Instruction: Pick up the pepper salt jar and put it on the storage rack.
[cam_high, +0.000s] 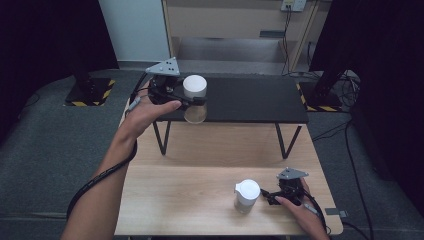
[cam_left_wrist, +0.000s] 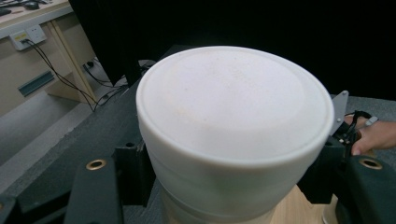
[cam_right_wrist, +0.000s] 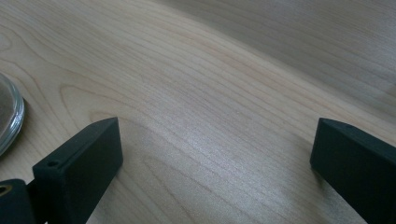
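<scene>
Holding a white-lidded jar (cam_high: 194, 98) up in my left gripper (cam_high: 187, 100), over the near edge of the black bench (cam_high: 250, 100).

Its jaws are clenched on the jar just under the lid, one on each side. My right gripper (cam_high: 267, 196) rests low on the wooden table (cam_high: 180, 200) with jaws spread wide and nothing between them, just beside a second white-lidded jar (cam_high: 247, 195) standing on that table.

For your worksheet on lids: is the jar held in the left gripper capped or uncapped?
Capped. A white lid sits flat over the top of the jar, which the left gripper clamps just below it.
</scene>
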